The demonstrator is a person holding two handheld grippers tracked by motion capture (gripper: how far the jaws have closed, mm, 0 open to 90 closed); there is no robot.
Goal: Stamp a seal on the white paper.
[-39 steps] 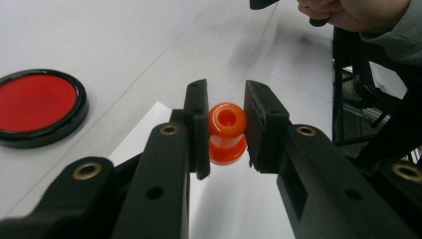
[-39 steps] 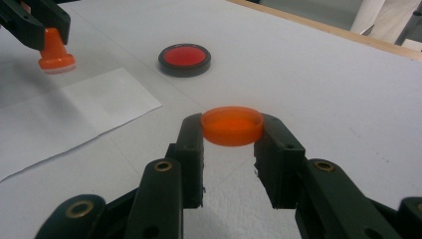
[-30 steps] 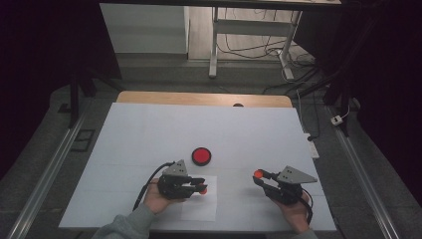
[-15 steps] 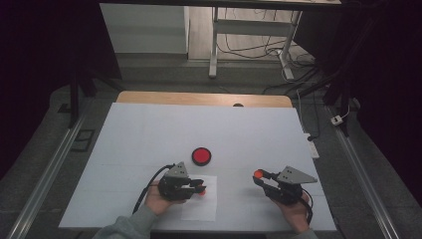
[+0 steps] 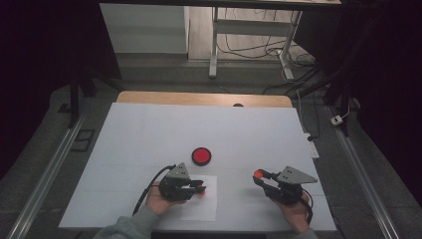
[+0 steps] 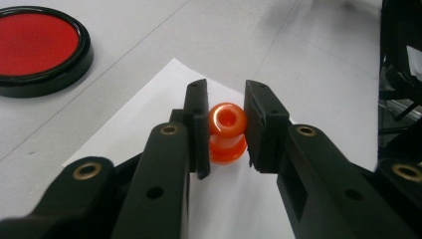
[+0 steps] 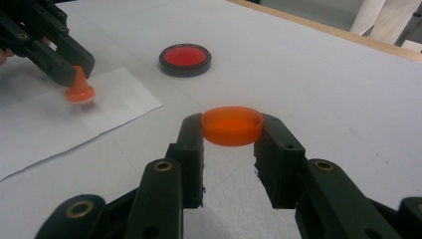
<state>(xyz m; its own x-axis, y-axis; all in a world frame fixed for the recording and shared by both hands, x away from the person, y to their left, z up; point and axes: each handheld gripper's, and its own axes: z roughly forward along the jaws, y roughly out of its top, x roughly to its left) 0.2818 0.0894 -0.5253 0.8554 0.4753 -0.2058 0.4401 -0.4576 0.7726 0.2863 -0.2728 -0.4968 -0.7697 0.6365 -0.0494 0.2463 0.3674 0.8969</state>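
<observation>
My left gripper [image 6: 226, 132] presses the orange stamp [image 6: 227, 132] onto the paper [image 5: 201, 204]; my right gripper [image 7: 231, 132] grips its cap [image 7: 232, 125] above the tabletop [image 5: 149, 134]. Next: lift, then recap.

The stamp [image 5: 200, 189] stood on the paper sheet [image 5: 201, 211] at lower centre of the high view. The ink pad [image 5: 201, 156] lay just above it, with the cap [image 5: 258, 174] at lower right.

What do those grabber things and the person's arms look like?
The left gripper and right gripper are black, each with a grey three-cornered plate on top and a black cable trailing behind. Their two flat jaws have brass-coloured rivets. The left arm wears a grey sleeve.
</observation>
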